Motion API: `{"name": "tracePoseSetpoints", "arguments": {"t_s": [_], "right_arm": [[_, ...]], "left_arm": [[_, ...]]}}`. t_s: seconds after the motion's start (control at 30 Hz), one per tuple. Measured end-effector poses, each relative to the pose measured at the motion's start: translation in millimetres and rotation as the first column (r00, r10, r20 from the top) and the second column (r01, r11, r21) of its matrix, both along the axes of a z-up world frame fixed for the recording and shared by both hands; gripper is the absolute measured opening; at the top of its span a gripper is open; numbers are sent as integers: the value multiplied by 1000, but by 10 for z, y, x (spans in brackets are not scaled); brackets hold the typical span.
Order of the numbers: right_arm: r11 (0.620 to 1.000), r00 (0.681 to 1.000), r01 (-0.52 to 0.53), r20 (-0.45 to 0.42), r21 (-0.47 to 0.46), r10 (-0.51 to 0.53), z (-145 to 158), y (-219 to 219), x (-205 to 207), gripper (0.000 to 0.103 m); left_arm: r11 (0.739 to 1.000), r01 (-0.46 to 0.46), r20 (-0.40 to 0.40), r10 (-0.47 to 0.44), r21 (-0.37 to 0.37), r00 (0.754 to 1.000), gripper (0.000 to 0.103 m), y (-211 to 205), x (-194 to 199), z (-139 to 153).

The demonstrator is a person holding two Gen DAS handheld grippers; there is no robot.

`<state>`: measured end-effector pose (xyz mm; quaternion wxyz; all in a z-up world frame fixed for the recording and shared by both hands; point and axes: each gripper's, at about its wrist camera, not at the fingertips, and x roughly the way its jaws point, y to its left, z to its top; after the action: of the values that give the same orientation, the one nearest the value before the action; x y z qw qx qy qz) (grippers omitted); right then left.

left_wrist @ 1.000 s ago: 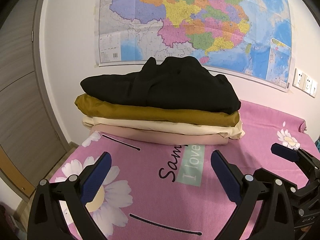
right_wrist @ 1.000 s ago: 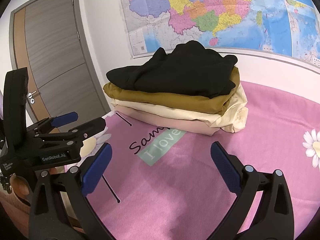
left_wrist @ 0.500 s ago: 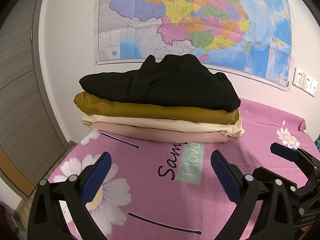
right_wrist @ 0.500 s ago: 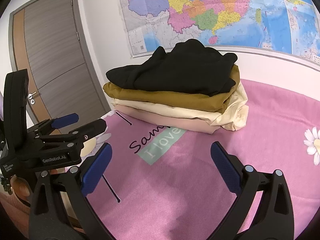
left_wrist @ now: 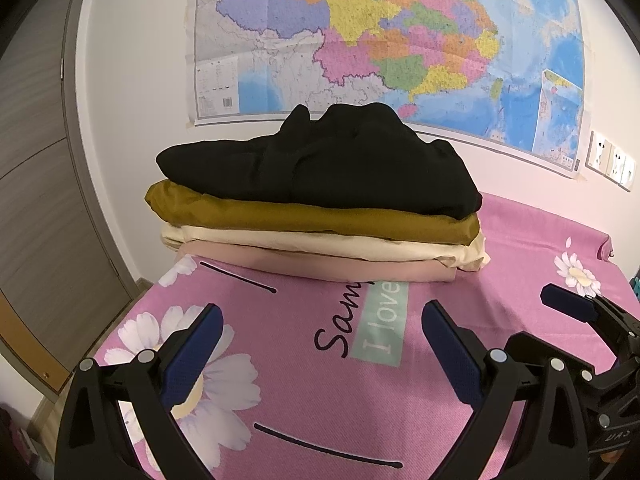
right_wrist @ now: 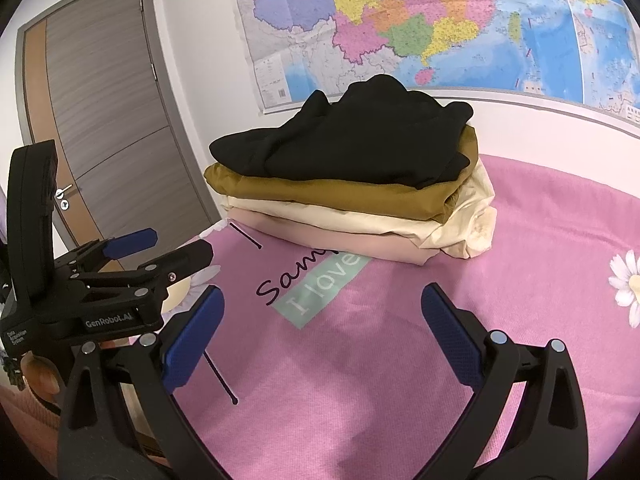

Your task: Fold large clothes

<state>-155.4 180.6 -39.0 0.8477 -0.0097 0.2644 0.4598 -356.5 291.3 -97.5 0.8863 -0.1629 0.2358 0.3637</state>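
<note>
Left wrist view: a stack of four folded garments is seen at frame centre on the pink bedsheet (left_wrist: 500,320). The black garment (left_wrist: 340,160) lies on top, over the mustard garment (left_wrist: 304,216), the cream garment (left_wrist: 320,242) and the pale pink garment (left_wrist: 340,266) at the bottom. The left gripper (left_wrist: 322,340) is held in the lower frame with its blue-padded fingers (left_wrist: 192,354) spread wide, nothing between them, short of the stack. The right gripper (right_wrist: 322,326) is likewise released and empty. A map (left_wrist: 400,40) is seen on the wall above; a door (right_wrist: 108,120) appears upper left in the right wrist view.
</note>
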Motion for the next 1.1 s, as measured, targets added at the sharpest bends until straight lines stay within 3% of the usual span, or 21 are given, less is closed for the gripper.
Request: {"name": "tracePoseSetpoints", "arguments": {"t_s": [1.1], "right_arm": [[1000, 1000, 2, -11, 3, -2, -19, -26, 54, 97]], "left_arm": [[1000, 2, 18, -2, -8, 1000, 96, -24, 54, -35]]}}
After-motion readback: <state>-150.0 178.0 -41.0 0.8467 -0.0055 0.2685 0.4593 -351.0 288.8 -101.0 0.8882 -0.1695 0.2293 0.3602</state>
